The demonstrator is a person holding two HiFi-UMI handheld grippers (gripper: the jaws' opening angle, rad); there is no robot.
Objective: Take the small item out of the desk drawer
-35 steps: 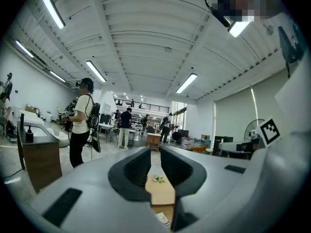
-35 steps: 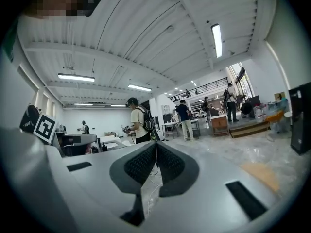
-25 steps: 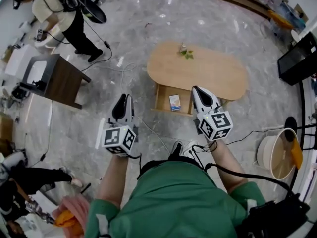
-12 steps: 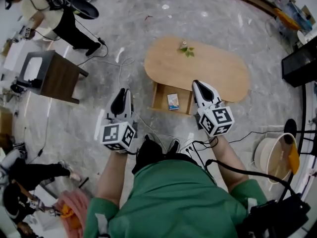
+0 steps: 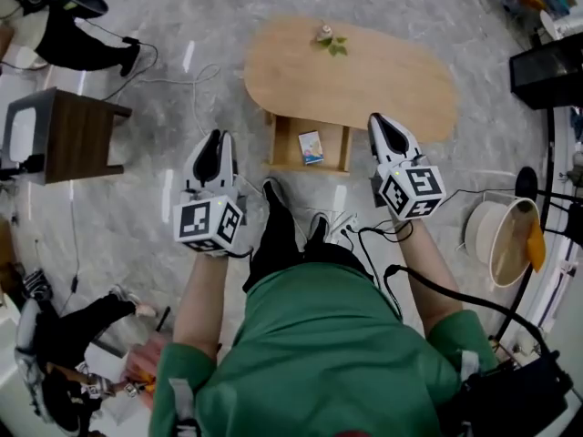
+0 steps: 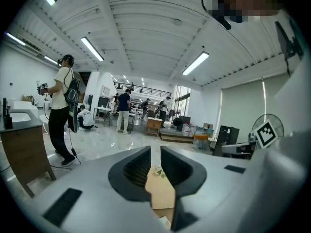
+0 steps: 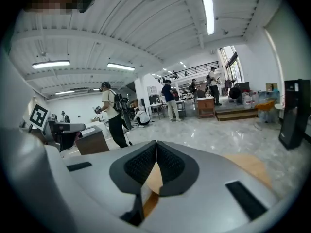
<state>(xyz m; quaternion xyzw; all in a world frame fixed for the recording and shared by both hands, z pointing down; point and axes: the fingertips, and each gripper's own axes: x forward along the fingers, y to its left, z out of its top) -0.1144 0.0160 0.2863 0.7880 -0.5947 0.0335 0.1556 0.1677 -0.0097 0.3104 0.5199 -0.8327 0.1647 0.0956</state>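
Lying flat in the pulled-out drawer [image 5: 333, 149], under the near edge of the oval wooden table [image 5: 383, 76], is the small item [image 5: 311, 147], a little blue-and-white box. The right gripper [image 5: 380, 121] hovers just beside the drawer's right end, fingers pressed together on nothing. The left gripper [image 5: 216, 139] hangs over the floor to the drawer's left, fingers slightly apart, empty.

Too small to identify, print unreadable: small item [image 5: 311, 147] in drawer [image 5: 284, 144]. Hidden under tabletop [image 5: 383, 71]: rear of drawer. Too small to make out: sprig [image 5: 330, 42] on tabletop. Cut off by picture edges: bystander [image 5: 68, 39] at upper left, head out of frame, and black cabinet [image 5: 547, 66] at right.
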